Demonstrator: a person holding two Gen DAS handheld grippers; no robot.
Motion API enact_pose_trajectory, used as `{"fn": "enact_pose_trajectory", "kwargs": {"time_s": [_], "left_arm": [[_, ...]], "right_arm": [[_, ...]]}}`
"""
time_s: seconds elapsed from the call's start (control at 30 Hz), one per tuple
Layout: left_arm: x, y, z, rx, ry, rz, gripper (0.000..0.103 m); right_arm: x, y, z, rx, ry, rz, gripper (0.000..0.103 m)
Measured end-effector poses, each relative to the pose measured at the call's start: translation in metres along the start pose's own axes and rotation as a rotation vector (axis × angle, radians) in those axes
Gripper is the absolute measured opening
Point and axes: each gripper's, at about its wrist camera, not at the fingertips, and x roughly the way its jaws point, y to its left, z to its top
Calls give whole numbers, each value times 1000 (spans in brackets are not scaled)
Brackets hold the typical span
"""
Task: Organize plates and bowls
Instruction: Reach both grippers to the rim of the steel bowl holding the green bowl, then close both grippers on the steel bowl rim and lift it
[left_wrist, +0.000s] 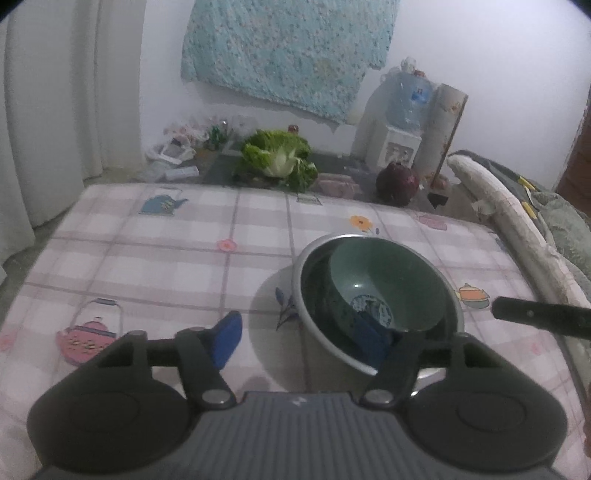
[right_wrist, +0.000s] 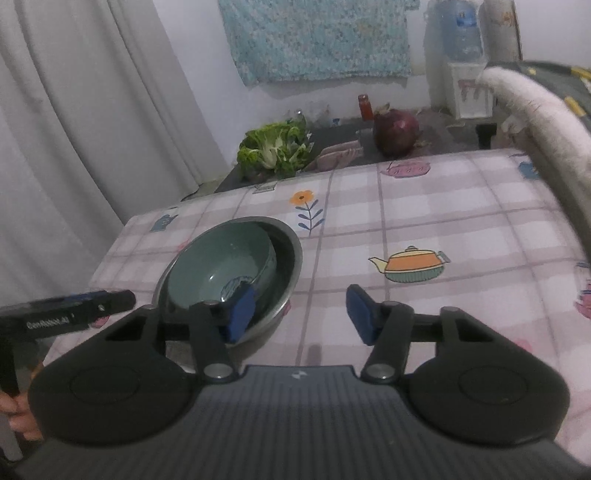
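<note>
A grey metal bowl (left_wrist: 300, 275) (right_wrist: 292, 254) stands on the checked tablecloth (left_wrist: 147, 251) (right_wrist: 443, 206), with a green bowl (left_wrist: 391, 273) (right_wrist: 221, 258) lying tilted inside it. My left gripper (left_wrist: 297, 339) is open at the bowl's near left side. One blue pad is outside the wall and the other shows over the inside, neither pressing. My right gripper (right_wrist: 300, 314) is open at the bowl's near right side, its left pad in front of the rim and its right pad over bare cloth. Each gripper's black finger shows at the edge of the other's view.
Beyond the table's far edge lie a green leafy cabbage (left_wrist: 277, 155) (right_wrist: 273, 147), a purple cabbage (left_wrist: 397, 182) (right_wrist: 395, 129) and small clutter. A water dispenser (left_wrist: 402, 122) stands at the wall, a pale roll (left_wrist: 498, 210) lines the right edge, and curtains (right_wrist: 92, 110) hang left.
</note>
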Motion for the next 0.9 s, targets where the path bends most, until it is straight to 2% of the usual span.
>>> {"fn": "enact_pose_trajectory", "kwargs": {"time_s": [0.23,0.47,0.67,0.9], "left_arm": [[22,1,-1,-9,50,-19,49],[41,4,2,-22,85,-27,45],[52,6,4,-31,86,-38,36],[65,6,7,-36,93,-26,36]], "right_arm": [[35,-2,7,11,38,38,38],[58,-4,6,30,80,60,30],[75,-13,6,86,108,80,25],[89,-16,9,108,110,96,20]]}}
